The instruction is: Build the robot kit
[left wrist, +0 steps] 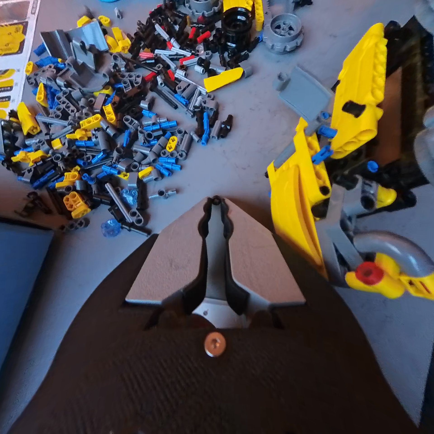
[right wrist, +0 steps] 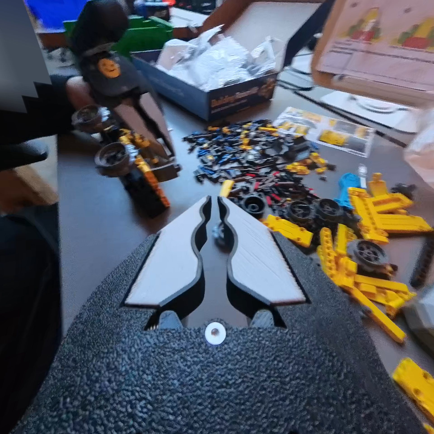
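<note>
Black pin (left wrist: pixel 216 200) – L claw (left wrist: pixel 216 202) pinching | R claw (right wrist: pixel 214 202) nearly closed, empty

Right claw (right wrist: pixel 214 199) nearly closed above brick pile (right wrist: pixel 249 152).

Left wrist view: loose brick pile (left wrist: pixel 112 122) spread over table (left wrist: pixel 234 164) far left of left gripper (left wrist: pixel 216 199); small pin (left wrist: pixel 216 200) between gripper tips; half-built model (left wrist: pixel 340 164) just right of gripper; curved panel (left wrist: pixel 305 94) lying between pile and model; wheel hub (left wrist: pixel 283 30) far, right of pile; instruction sheet (left wrist: pixel 14 47) at far left edge

Right wrist view: right gripper (right wrist: pixel 214 199) above table; small part (right wrist: pixel 219 231) between its fingers; tyres (right wrist: pixel 303 211) just beyond to right; beam cluster (right wrist: pixel 352 265) near right; open box (right wrist: pixel 211 94) far behind pile
</note>
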Demonstrator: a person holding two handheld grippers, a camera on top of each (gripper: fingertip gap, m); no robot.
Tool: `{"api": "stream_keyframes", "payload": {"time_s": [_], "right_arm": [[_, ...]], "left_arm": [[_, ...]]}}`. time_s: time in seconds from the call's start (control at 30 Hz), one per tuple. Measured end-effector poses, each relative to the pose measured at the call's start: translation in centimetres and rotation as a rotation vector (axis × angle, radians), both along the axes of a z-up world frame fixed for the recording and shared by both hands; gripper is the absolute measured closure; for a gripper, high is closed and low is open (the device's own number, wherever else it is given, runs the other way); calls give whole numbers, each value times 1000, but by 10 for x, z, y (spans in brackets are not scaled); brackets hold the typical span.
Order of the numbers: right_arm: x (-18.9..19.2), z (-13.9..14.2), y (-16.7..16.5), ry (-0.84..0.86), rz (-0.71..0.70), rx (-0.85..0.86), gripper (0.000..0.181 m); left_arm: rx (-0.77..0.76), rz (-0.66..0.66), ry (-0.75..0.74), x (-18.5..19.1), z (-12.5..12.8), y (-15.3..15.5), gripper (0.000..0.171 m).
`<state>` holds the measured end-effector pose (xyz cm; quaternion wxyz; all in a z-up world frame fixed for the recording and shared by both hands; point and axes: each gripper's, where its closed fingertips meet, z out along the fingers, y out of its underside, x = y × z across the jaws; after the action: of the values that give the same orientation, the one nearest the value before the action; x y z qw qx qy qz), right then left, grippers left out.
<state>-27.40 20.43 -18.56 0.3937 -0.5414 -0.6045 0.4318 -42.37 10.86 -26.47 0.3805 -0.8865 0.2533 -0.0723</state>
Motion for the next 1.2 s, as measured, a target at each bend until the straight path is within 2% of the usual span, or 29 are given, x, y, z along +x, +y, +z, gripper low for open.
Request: {"api": "stream_keyframes", "payload": {"time_s": [0.13,0.27,0.4,0.57,0.8,0.9,0.97,1.1,1.2], "right_arm": [[3,-2,48,40,-310,100,176],[2,-8,70,8,-481,159,177],[-12,-27,70,-107,-464,159,177],[-14,-43,76,-210,-488,199,175],[-13,-43,79,-210,-507,192,173],[-9,-37,82,-188,-567,266,168],[-7,-30,77,-160,-607,332,175],[-13,-27,54,-131,-545,433,179],[-13,-25,51,-111,-521,396,177]], "left_arm": [[34,-15,52,3,0,9,167],[47,-16,70,3,0,9,167],[42,-23,59,4,1,8,168],[76,-35,116,5,1,6,168],[68,-36,102,5,1,6,167],[51,-30,72,4,1,7,168],[59,-23,85,3,1,7,167],[80,-14,120,2,1,9,167],[79,-13,118,1,1,9,168]]}}
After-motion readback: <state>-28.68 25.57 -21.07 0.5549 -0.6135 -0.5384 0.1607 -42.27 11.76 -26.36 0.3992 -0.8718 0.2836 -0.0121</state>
